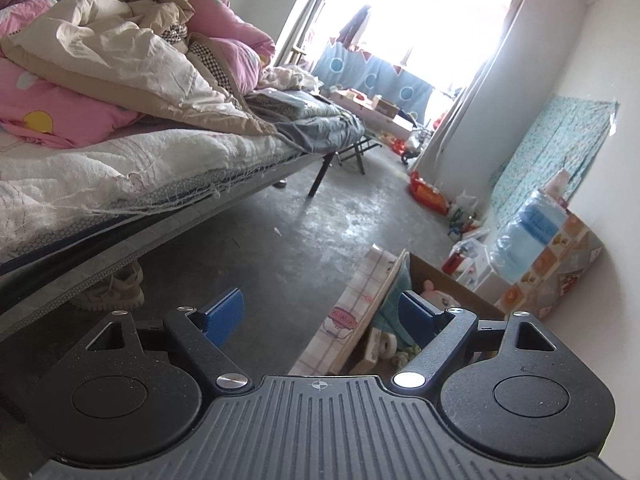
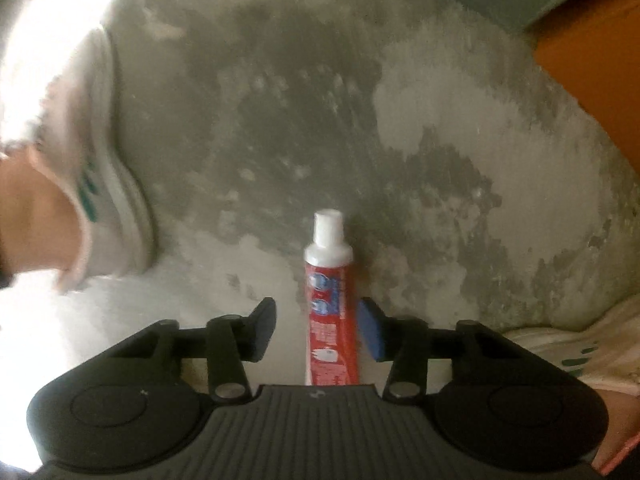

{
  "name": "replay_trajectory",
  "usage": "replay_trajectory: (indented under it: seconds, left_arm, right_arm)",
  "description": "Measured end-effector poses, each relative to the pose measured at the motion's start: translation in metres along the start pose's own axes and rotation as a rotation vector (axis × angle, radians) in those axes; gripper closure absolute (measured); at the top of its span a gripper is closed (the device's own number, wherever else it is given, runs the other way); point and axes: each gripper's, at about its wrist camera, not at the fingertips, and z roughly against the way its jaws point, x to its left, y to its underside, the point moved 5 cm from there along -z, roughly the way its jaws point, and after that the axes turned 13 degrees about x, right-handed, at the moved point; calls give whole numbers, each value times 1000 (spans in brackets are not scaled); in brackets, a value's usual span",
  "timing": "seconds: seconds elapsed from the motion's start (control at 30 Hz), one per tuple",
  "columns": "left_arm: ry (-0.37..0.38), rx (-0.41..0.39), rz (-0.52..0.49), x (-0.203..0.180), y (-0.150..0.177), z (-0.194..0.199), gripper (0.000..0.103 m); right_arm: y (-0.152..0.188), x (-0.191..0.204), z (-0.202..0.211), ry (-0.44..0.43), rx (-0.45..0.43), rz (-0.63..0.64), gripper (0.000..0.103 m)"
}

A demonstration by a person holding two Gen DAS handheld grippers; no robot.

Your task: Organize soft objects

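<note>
The toothpaste tube (image 2: 331, 304) lies flat on the floor (image 2: 280, 100), with its white cap pointing away from the camera. The right gripper (image 2: 316, 330) points down over it, with one finger on each side of the tube. The blue pad (image 2: 370, 330) on one finger sits just beside the tube, maybe touching it, and there is a gap between the tube and the other finger. So the tube is not pinched yet. The fingers look lined up this way so they can squeeze the tube from both sides and lift it.

The left gripper (image 1: 320, 316) is wide apart and holds nothing. It points toward an open cardboard box (image 1: 444, 280) on the floor, where a soft toy (image 1: 434, 294) and other things lie. That box is probably where the soft things go.

The floor is bare grey concrete with pale worn patches. A white shoe (image 2: 108, 184) stands near the tube. The room has a bed (image 1: 140, 168) piled with crumpled blankets (image 1: 120, 64), a bright window (image 1: 420, 20), and more clutter along the far wall.
</note>
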Motion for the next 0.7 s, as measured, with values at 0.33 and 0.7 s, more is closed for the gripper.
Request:
replay_trajectory:
  seconds: [0.33, 0.7]
  left_arm:
    - [8, 23, 14, 4, 1, -7, 18]
    - [-1, 32, 15, 9, 6, -2, 18]
  right_arm:
    - [16, -4, -18, 59, -28, -2, 59]
    - [41, 31, -25, 220, -59, 108, 67]
